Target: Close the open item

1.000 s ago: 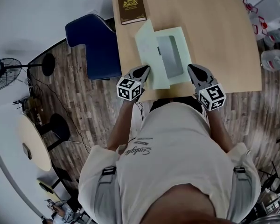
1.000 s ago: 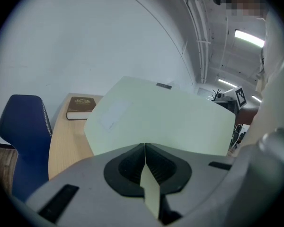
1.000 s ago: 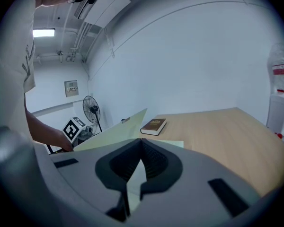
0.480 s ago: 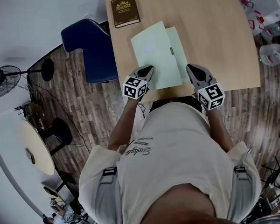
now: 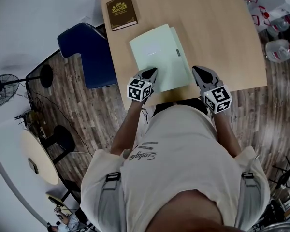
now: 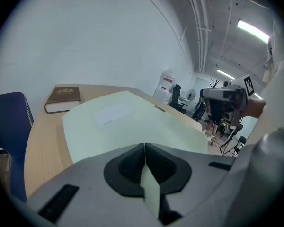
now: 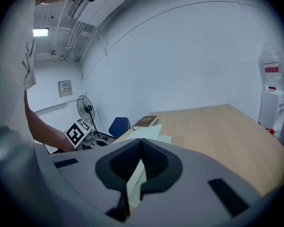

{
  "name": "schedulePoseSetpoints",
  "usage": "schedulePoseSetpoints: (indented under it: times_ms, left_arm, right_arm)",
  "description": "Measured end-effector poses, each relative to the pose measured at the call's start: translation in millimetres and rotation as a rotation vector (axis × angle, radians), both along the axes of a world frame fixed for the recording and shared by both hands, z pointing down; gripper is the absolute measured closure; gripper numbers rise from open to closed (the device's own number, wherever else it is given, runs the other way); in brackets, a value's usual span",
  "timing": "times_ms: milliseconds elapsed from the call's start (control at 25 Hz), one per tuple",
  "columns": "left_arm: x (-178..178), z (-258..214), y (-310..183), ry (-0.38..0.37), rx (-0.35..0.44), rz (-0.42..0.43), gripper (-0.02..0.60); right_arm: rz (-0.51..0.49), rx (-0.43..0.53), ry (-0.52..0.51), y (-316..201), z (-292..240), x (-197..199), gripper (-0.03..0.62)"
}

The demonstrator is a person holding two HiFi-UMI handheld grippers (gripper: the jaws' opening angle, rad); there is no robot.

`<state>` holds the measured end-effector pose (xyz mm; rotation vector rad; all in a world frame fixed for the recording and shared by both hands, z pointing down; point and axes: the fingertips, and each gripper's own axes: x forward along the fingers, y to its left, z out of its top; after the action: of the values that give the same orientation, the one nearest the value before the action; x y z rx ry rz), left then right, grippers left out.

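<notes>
A pale green folder lies on the wooden table with its top cover down flat; a narrow strip of its lower sheet shows at the right. My left gripper is at the folder's near left corner, and in the left gripper view its jaws are shut on a green edge of the folder. My right gripper is at the near right corner. In the right gripper view it also pinches a pale green sheet edge.
A brown book lies at the table's far left corner. A blue chair stands left of the table. Water bottles are on the floor to the right, and a fan stands far left.
The folder's top cover, raised a second ago with a grey sheet showing inside, has come down flat over the folder. Both grippers stay at its near corners.
</notes>
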<state>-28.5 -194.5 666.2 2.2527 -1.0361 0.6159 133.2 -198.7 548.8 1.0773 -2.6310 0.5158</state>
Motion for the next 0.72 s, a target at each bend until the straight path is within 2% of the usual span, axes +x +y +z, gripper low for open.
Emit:
schedulePoseSetpoints:
  times_ms: [320,720]
  left_arm:
    - [9.9,14.1,-2.5,-0.007,-0.038,0.007,0.566]
    - [18.5,24.2,-3.9,-0.089,-0.051,0.049,0.566]
  right_arm:
    - [0.038,-0.014,0.003,0.9,5.8,20.8,0.599]
    - [0.043,-0.036,0.001,-4.8,12.8,35.5,0.599]
